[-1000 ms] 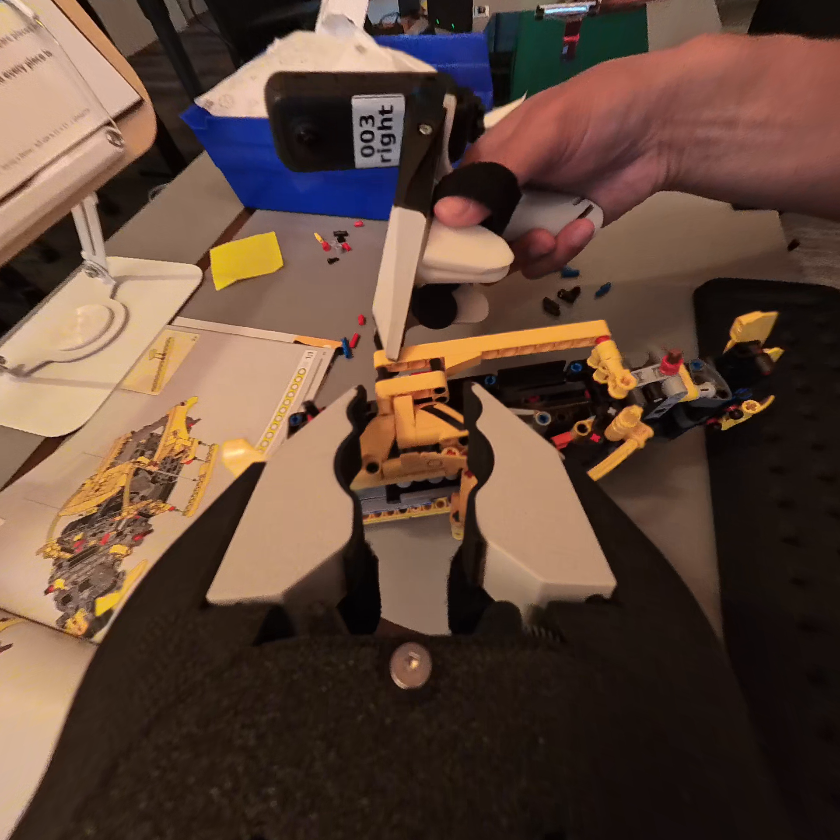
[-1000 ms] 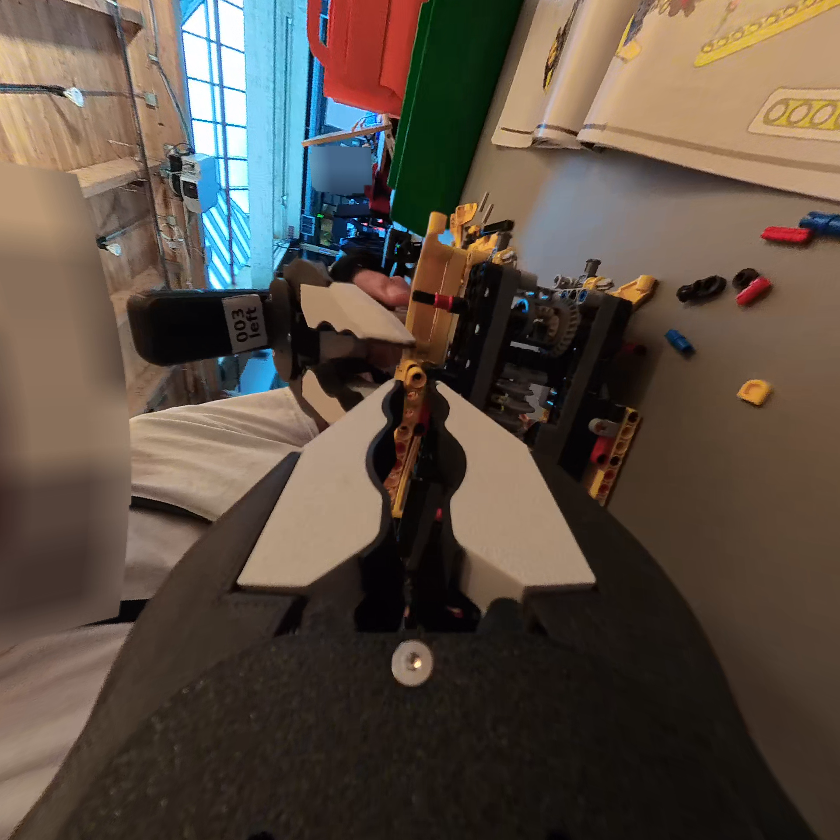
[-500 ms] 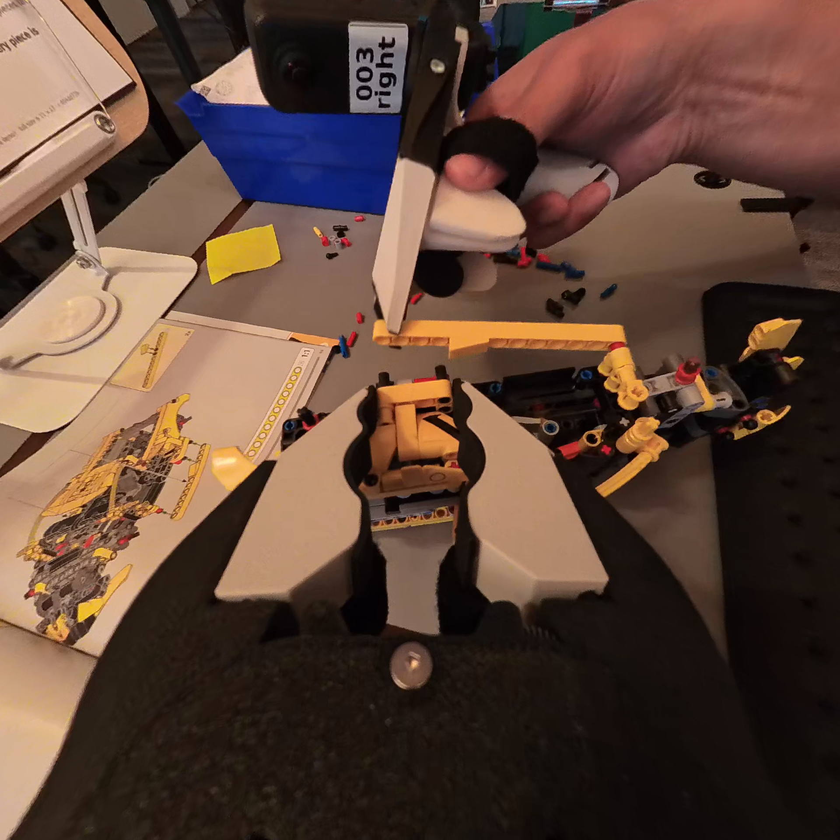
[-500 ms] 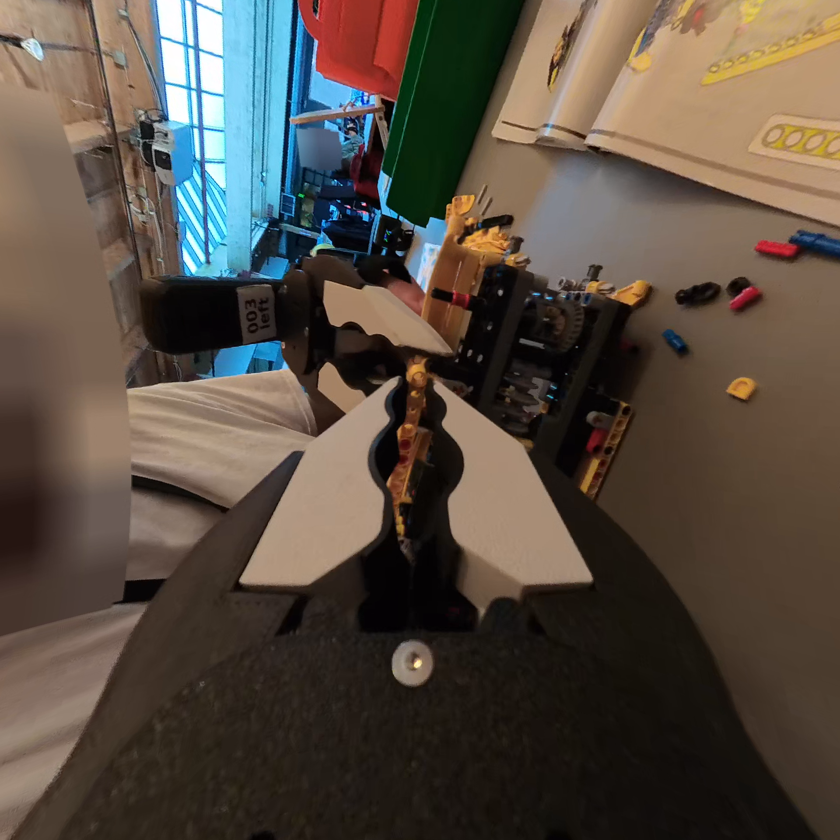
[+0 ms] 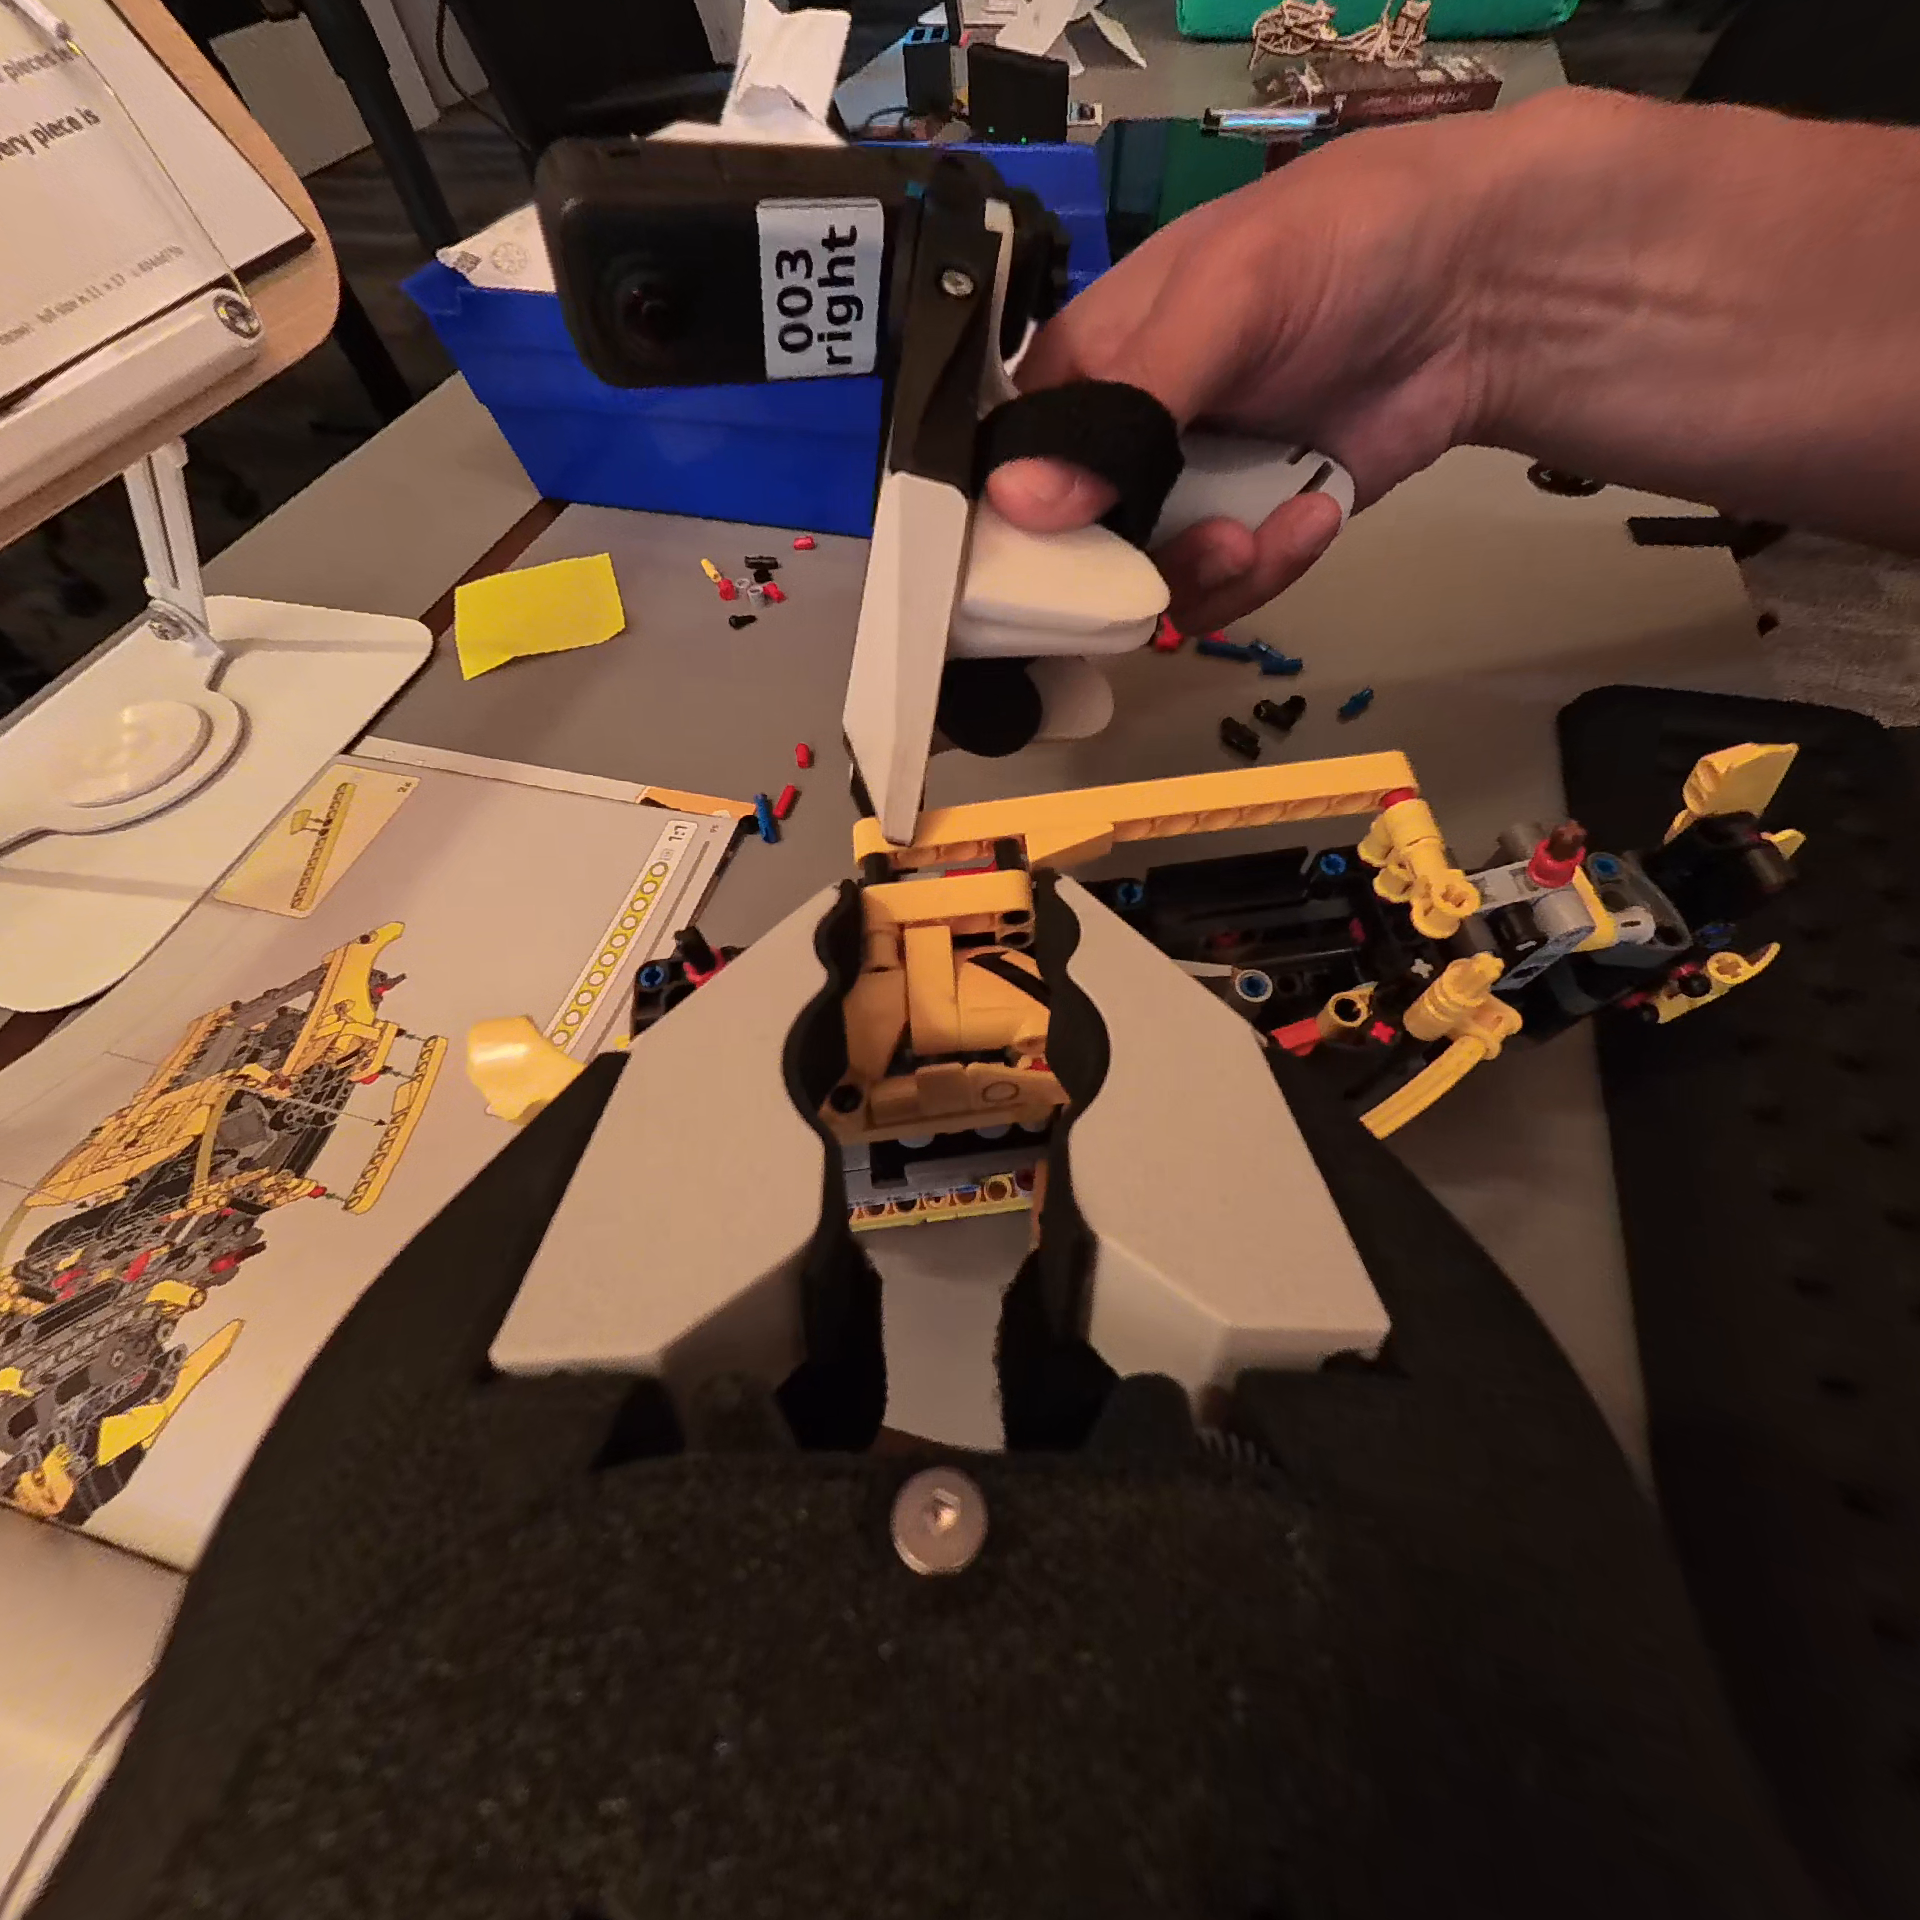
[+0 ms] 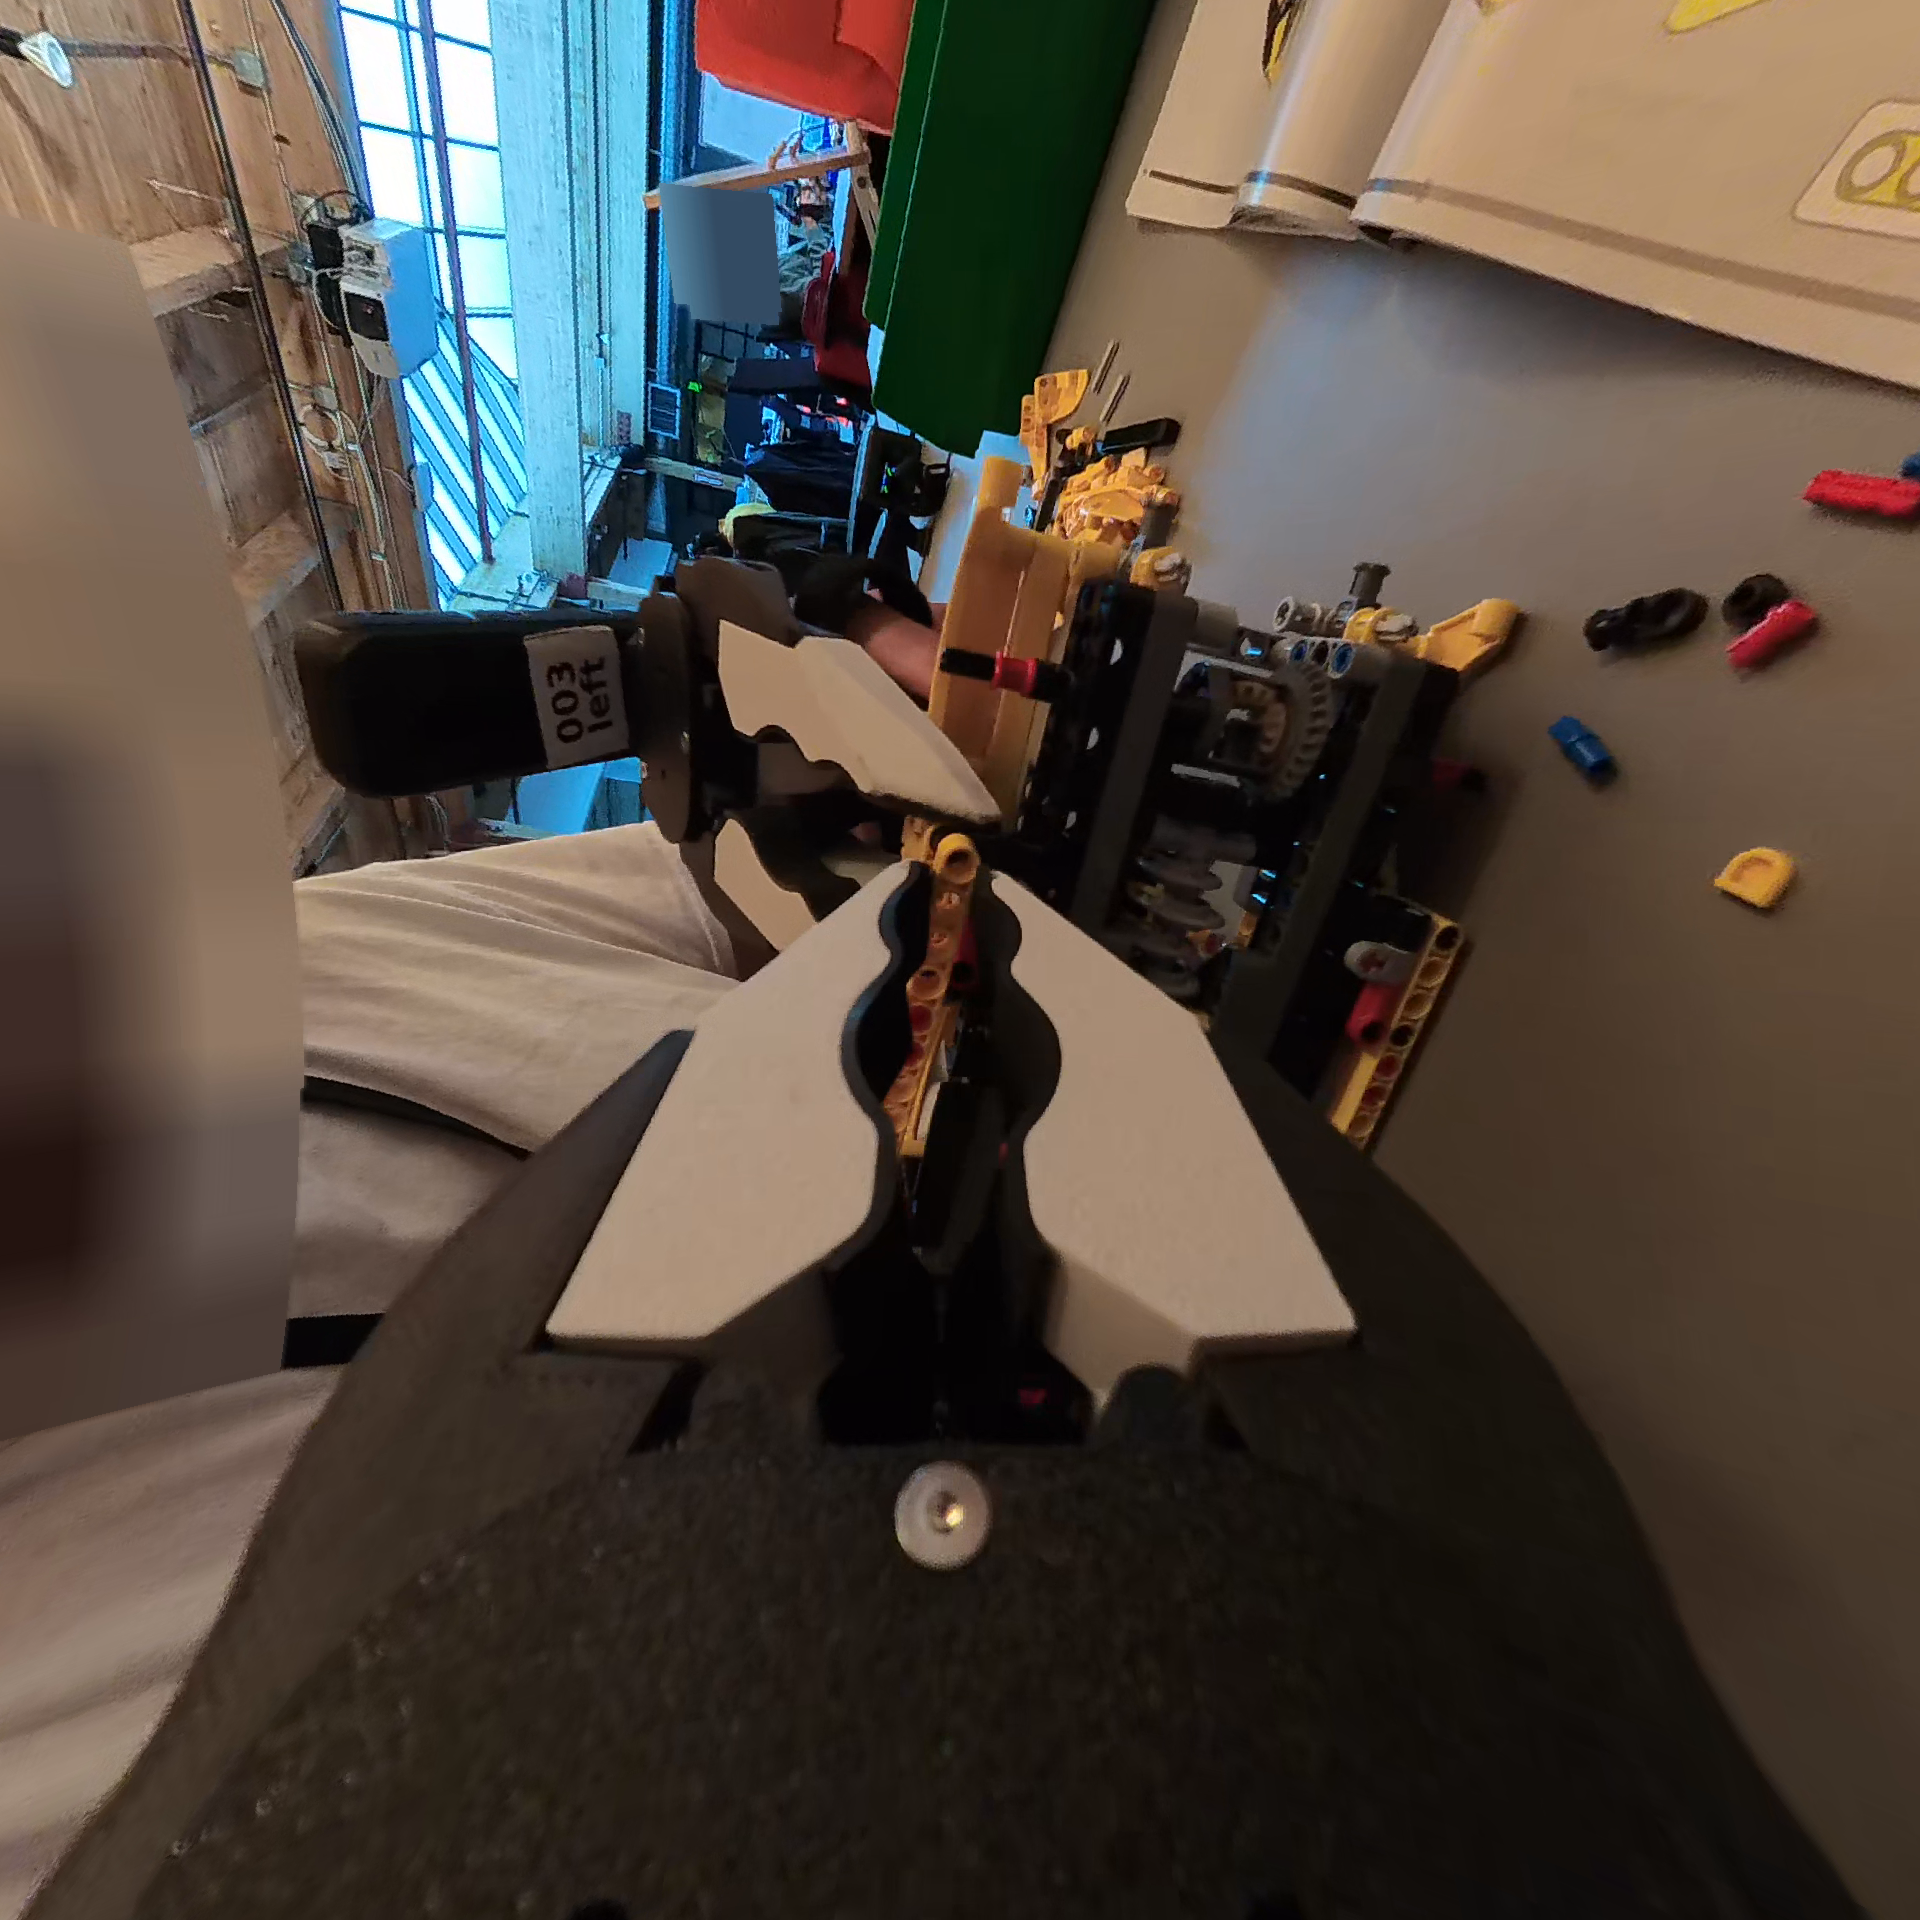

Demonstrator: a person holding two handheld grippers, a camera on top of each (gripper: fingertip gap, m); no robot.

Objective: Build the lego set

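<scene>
Firmly gripper-clamped (image 6: 951, 883) — perforated yellow beam (image 5: 1195, 805)

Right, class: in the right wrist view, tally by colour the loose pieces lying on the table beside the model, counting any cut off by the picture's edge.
Red pieces: 2, one at the edge
Black pieces: 2
Blue pieces: 2, one only a sliver at the edge
Yellow piece: 1
Total: 7

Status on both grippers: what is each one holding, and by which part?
Left gripper clamps the yellow cab block at the near end of the lego vehicle. Right gripper pinches the long yellow beam at its end.
</scene>
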